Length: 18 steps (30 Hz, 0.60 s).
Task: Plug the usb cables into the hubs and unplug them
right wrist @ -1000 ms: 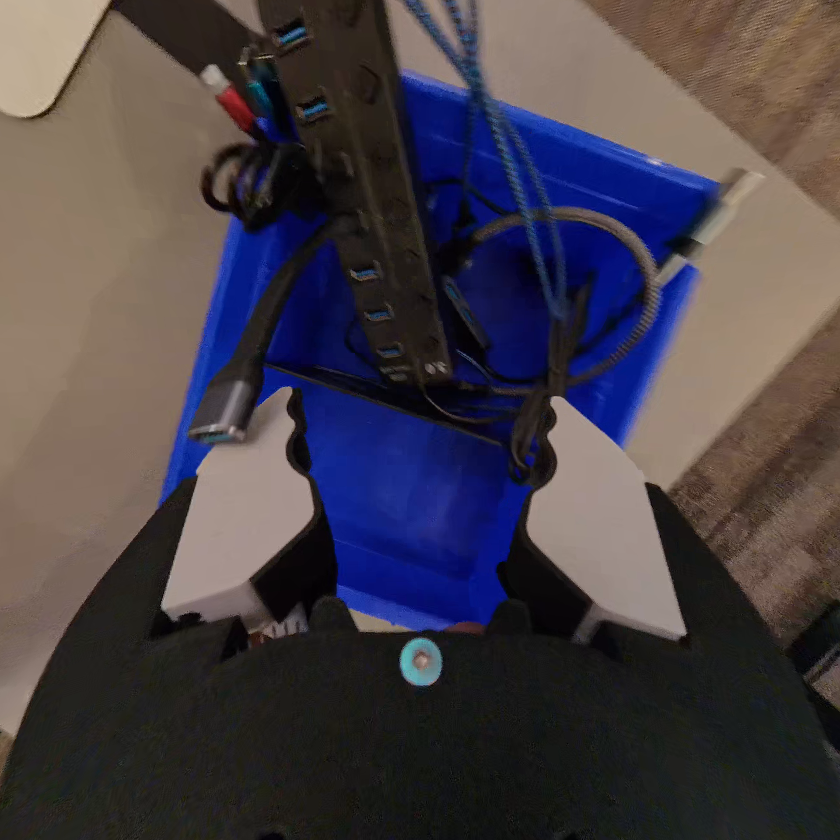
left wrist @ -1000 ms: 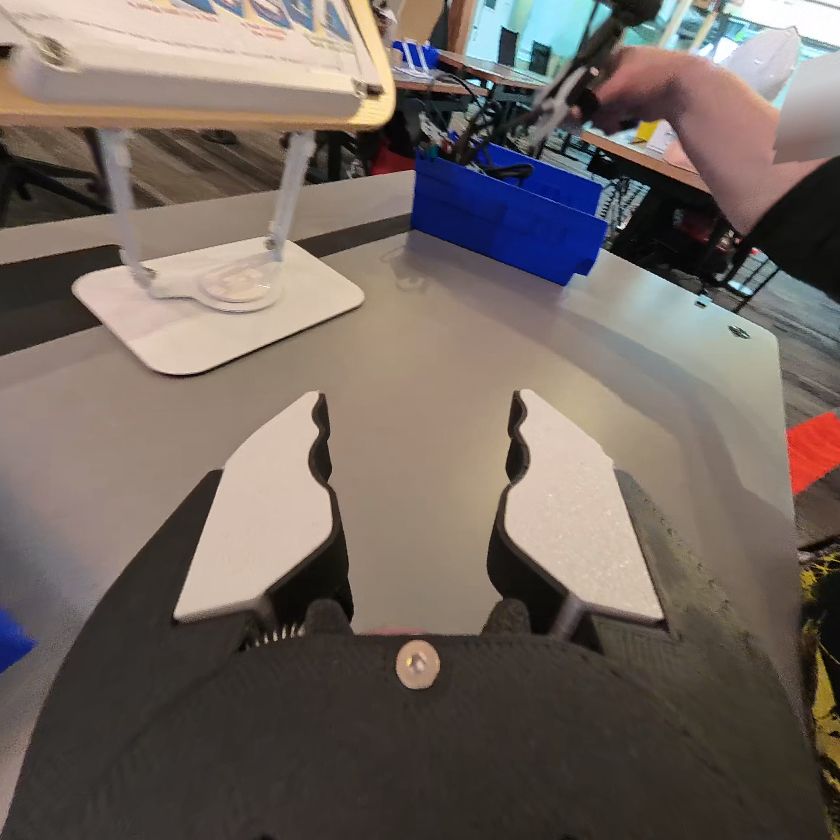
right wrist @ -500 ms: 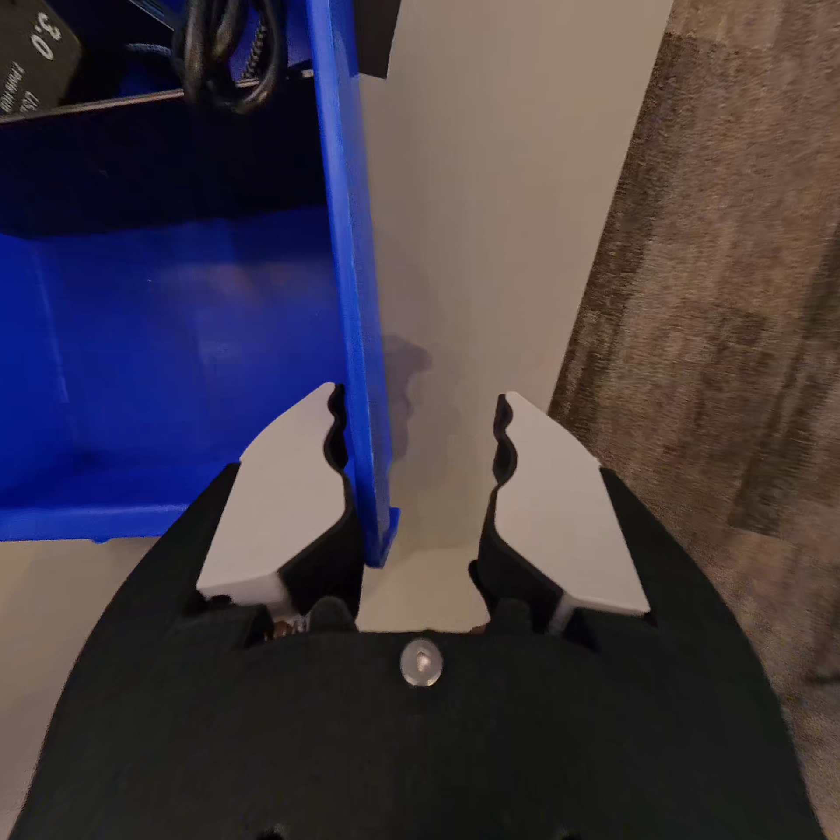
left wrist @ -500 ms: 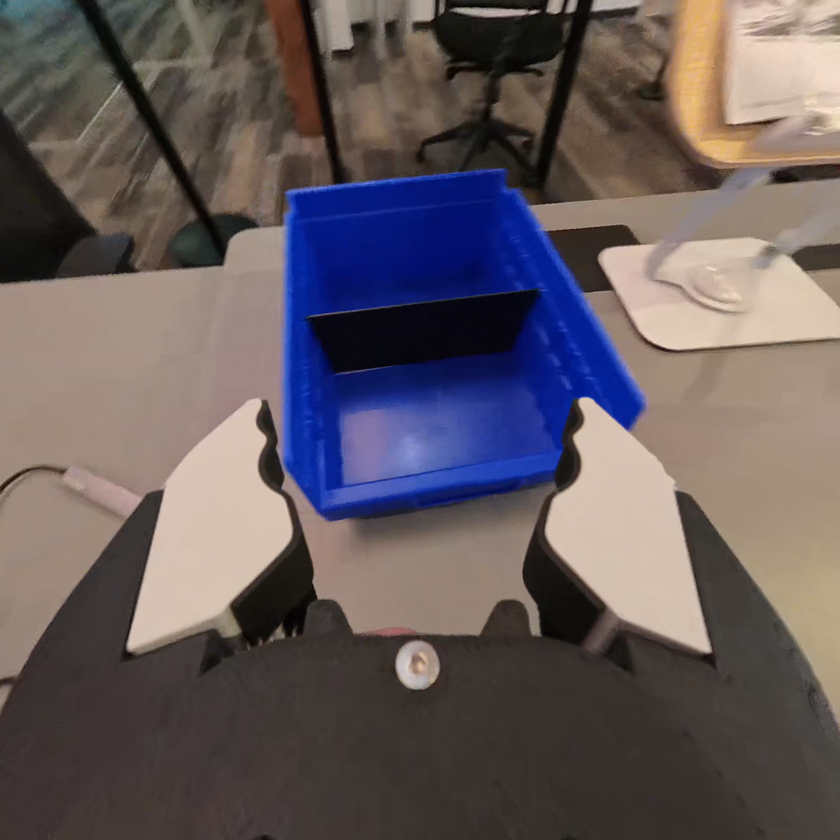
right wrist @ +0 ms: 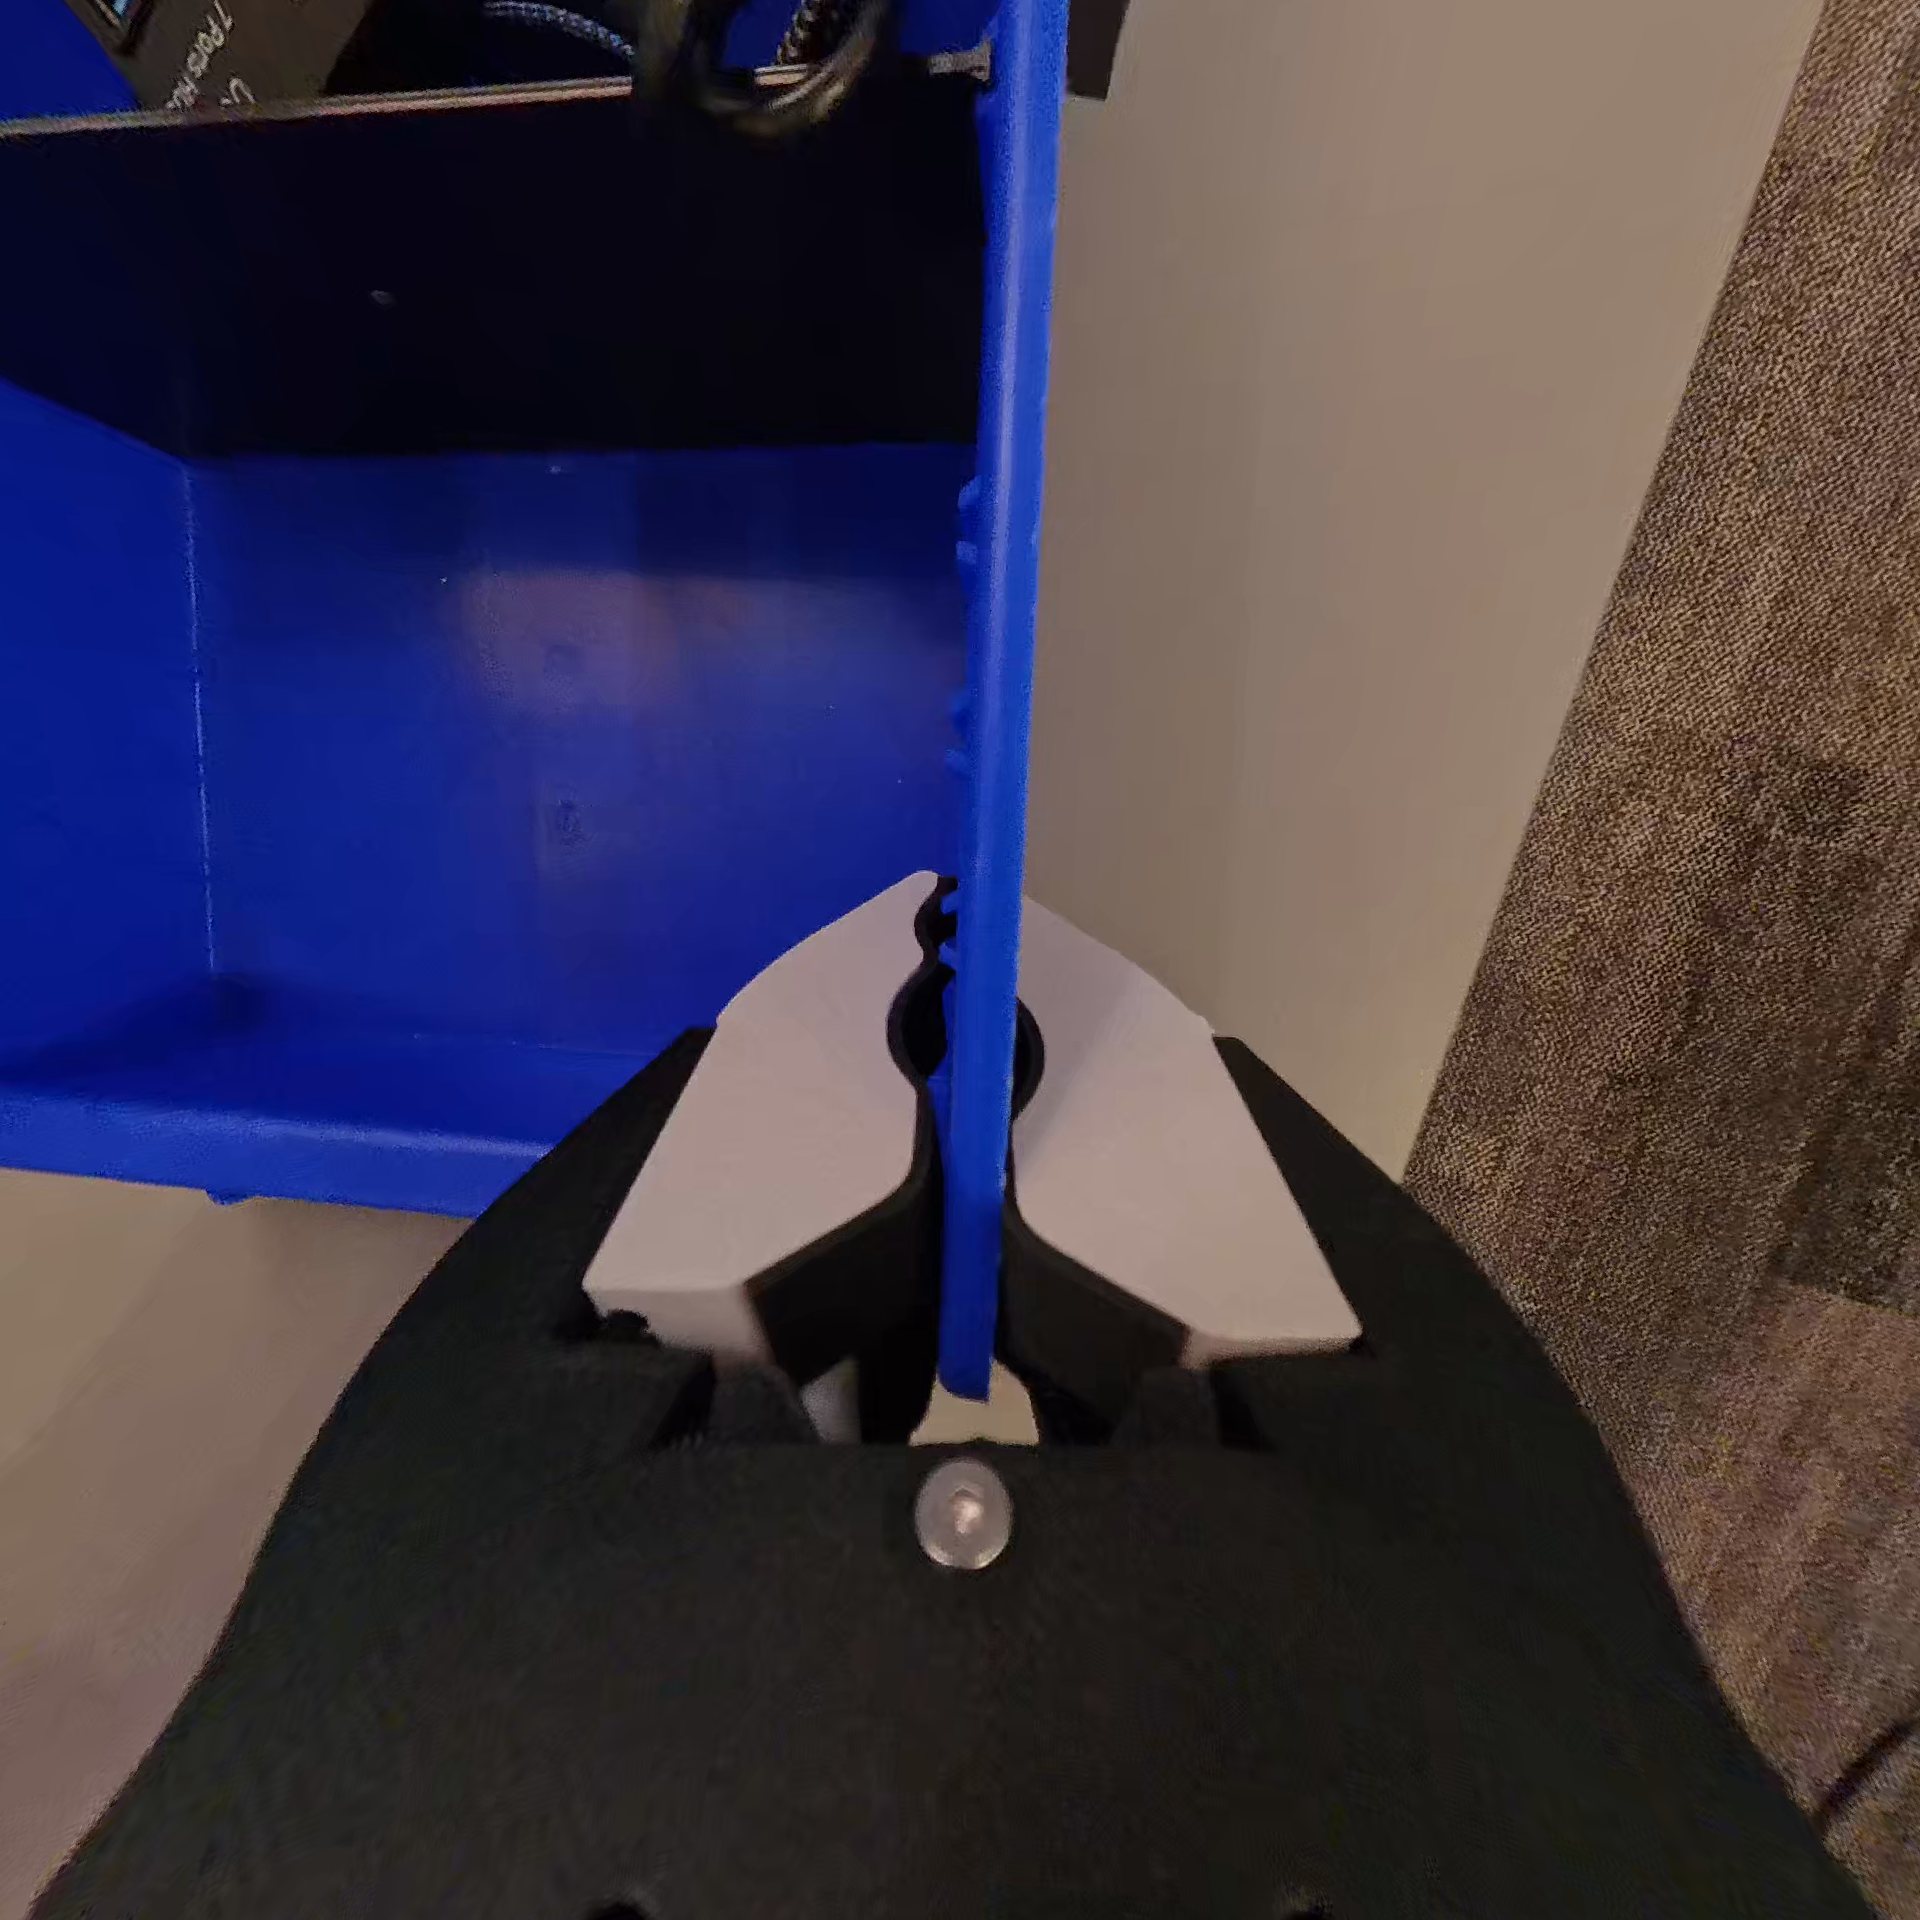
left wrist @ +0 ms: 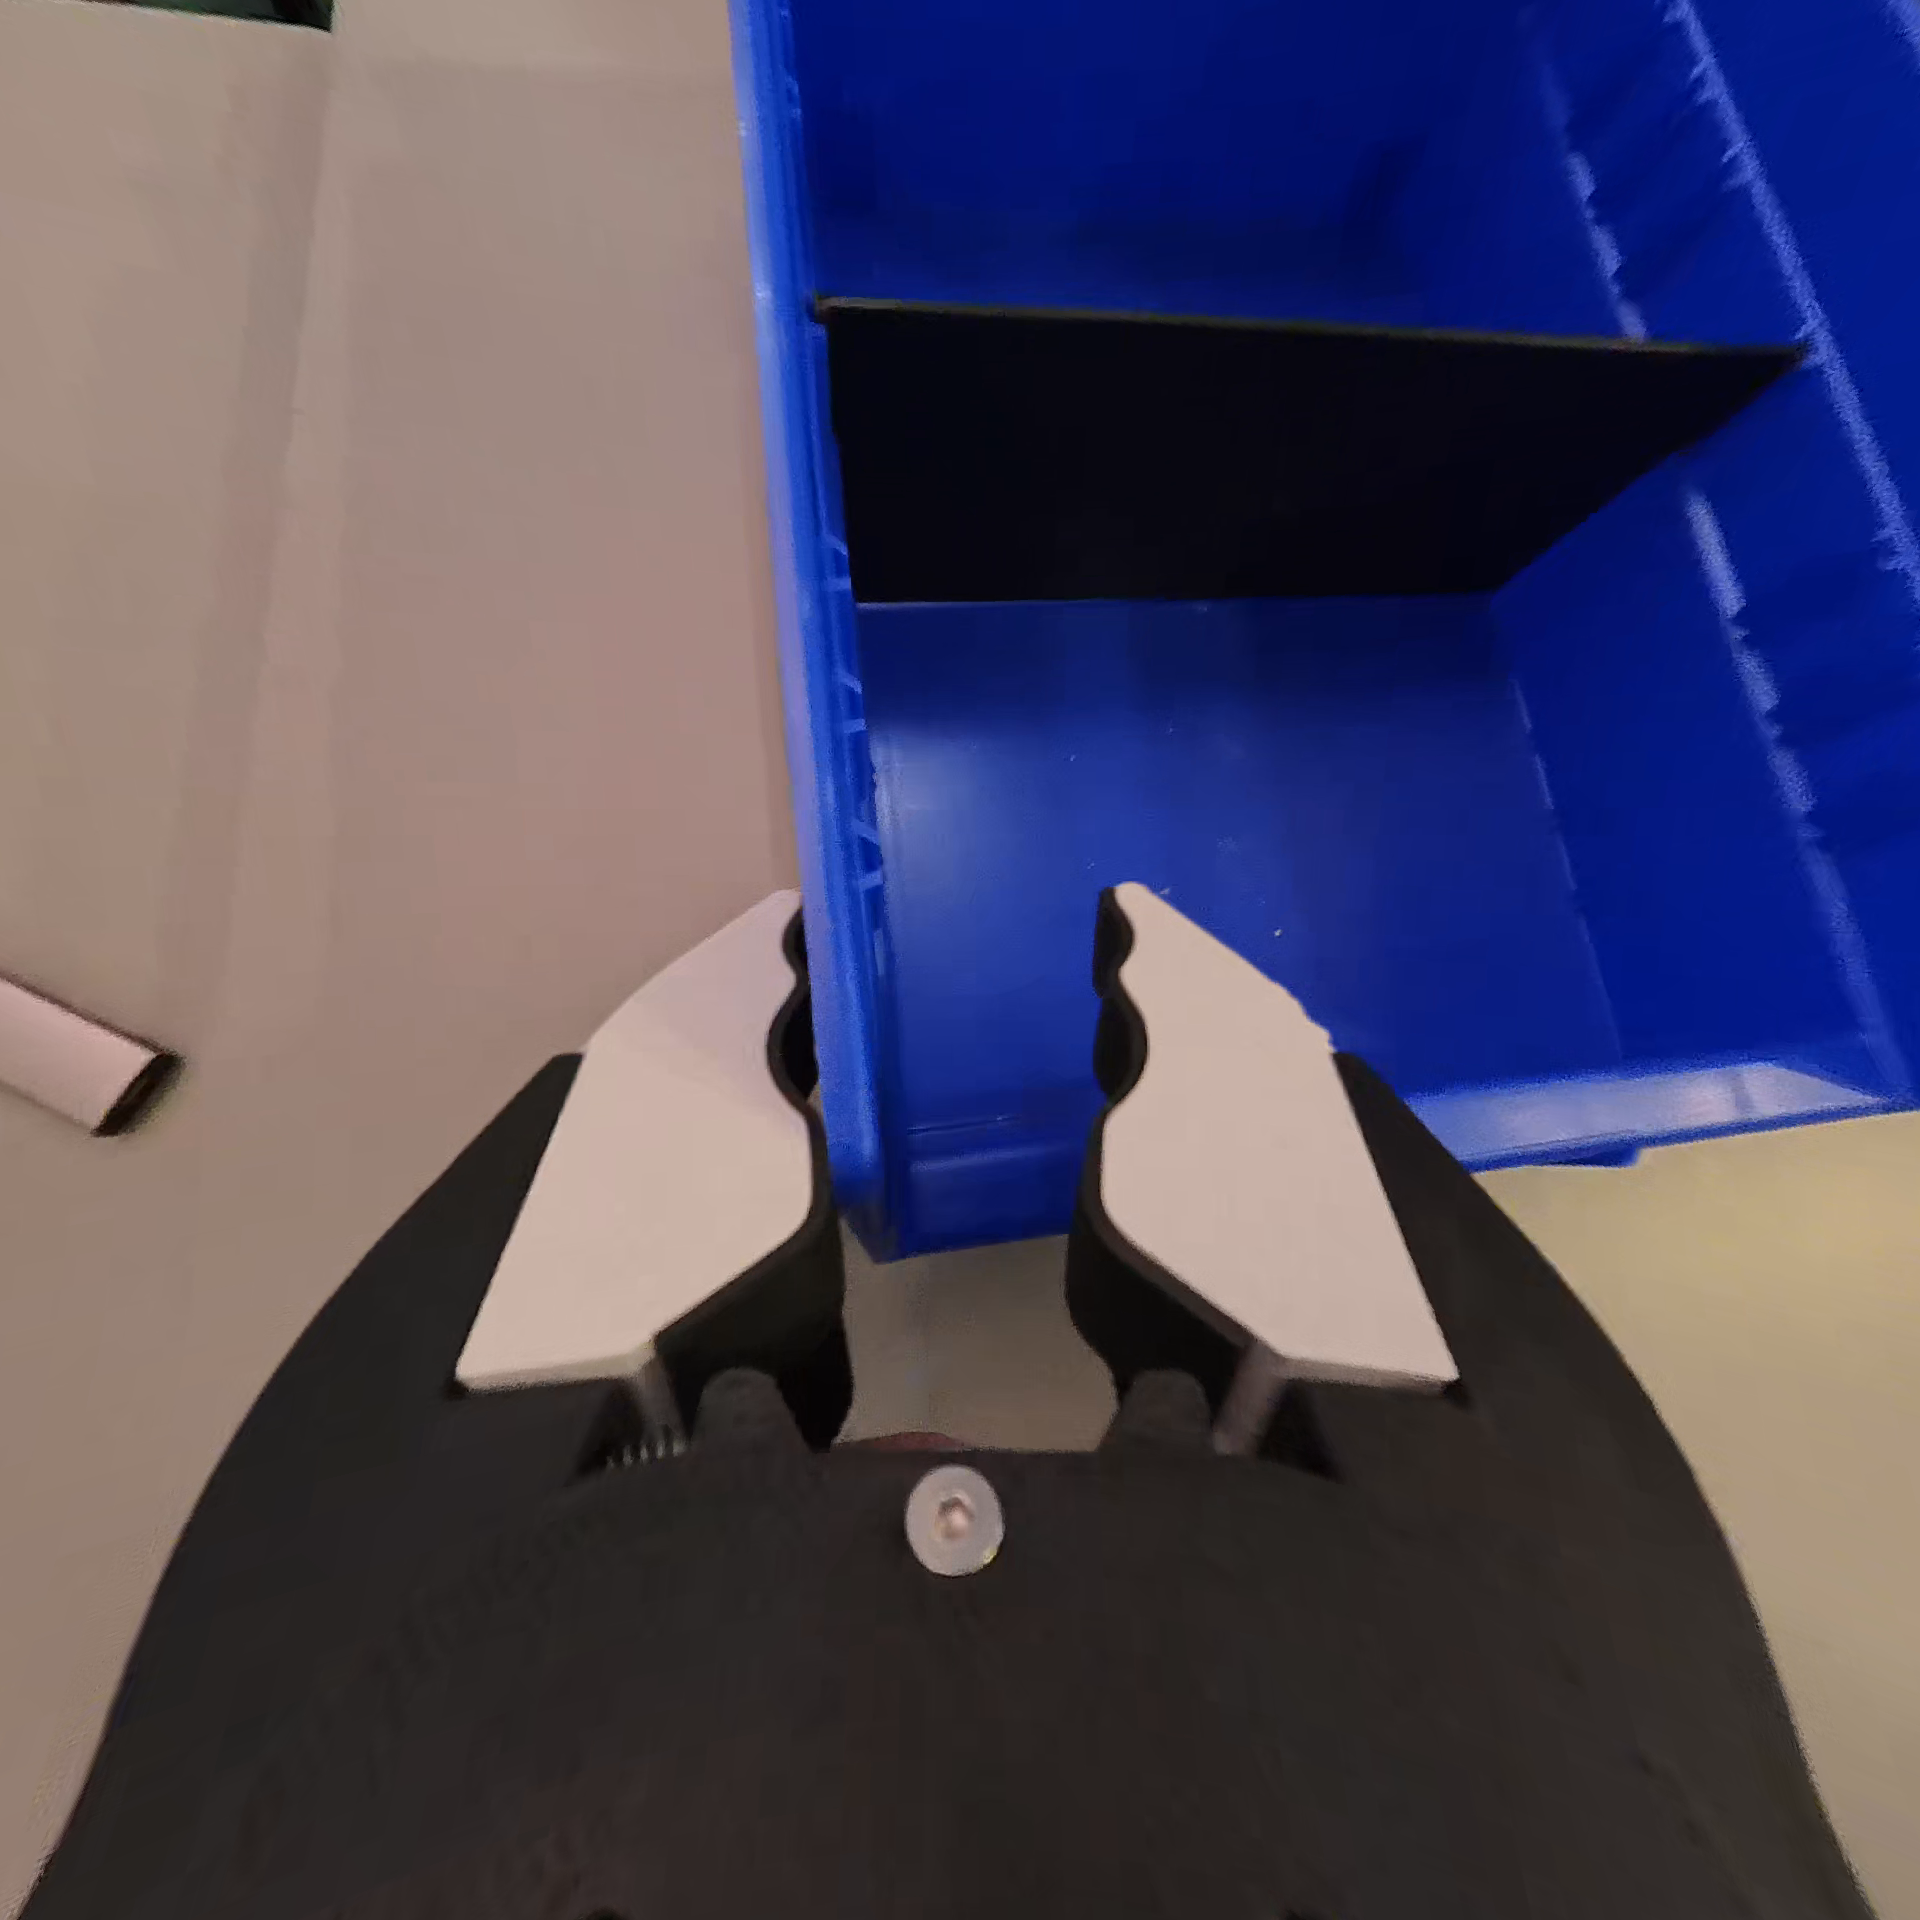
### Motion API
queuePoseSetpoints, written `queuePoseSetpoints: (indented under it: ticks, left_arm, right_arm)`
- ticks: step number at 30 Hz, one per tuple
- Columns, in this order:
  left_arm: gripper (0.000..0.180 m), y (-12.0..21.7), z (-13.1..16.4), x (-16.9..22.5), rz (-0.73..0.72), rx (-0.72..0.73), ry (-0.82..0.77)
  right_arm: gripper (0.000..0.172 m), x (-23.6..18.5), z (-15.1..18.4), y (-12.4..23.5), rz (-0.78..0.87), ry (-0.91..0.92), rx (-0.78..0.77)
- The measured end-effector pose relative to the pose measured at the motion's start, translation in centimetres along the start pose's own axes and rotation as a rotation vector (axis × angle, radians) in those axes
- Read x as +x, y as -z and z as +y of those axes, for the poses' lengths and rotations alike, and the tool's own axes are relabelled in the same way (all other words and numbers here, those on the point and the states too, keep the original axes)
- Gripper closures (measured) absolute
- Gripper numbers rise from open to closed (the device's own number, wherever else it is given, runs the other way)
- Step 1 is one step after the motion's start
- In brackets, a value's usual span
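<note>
Open bin bays, walls in the way

Left view: the blue bin (left wrist: pixel 1299 831) has a bare near compartment – its black divider (left wrist: pixel 1247 457) blocks the far one; bare worktop (left wrist: pixel 416 623) lies left. Right view: cables (right wrist: pixel 769 62) crowd the top behind the divider.

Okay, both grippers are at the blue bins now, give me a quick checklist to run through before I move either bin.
1. Right gripper clamped on the right wall of its blue bin: ok, both pads press the wall.
2. Left gripper clamped on the left wall of the divided bin: not ok, the wall stands between open fingers; the inner finger is clear of it.
3. Divided bin's near compartment empty: ok.
4. Cables behind the right bin's black divider free to move: cannot tell.
5. Silver connector on the table clear of the left bin: ok.
</note>
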<state>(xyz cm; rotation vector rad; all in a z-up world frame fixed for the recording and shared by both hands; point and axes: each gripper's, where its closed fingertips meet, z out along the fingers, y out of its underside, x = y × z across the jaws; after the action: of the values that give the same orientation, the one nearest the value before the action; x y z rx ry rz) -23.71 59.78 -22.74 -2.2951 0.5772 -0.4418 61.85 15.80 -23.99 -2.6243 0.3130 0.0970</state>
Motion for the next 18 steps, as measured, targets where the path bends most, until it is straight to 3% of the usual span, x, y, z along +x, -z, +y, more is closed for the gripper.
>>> queuePoseSetpoints:
  ticks: [3,4,5,11,18]
  left_arm:
    - [0.154,-0.1,-0.4,0.0,0.066,0.022,0.075]
    - [0.168,0.1,-0.4,-0.3,0.062,0.029,0.075]
    - [0.172,0.2,-0.3,-0.4,0.053,0.032,0.043]
    - [0.175,1.8,1.6,0.8,0.047,-0.008,-0.057]
    - [0.175,6.6,6.8,3.6,0.145,-0.057,-0.172]
  right_arm:
    - [0.169,-1.1,0.6,0.2,0.016,-0.012,0.002]
    - [0.168,-1.4,0.8,0.2,0.023,-0.021,0.005]
    - [0.169,-1.7,1.0,0.3,0.03,-0.028,0.006]
    - [0.169,-3.5,2.6,0.9,0.053,-0.049,0.017]
    - [0.169,-5.8,6.0,2.3,0.015,0.017,0.0]
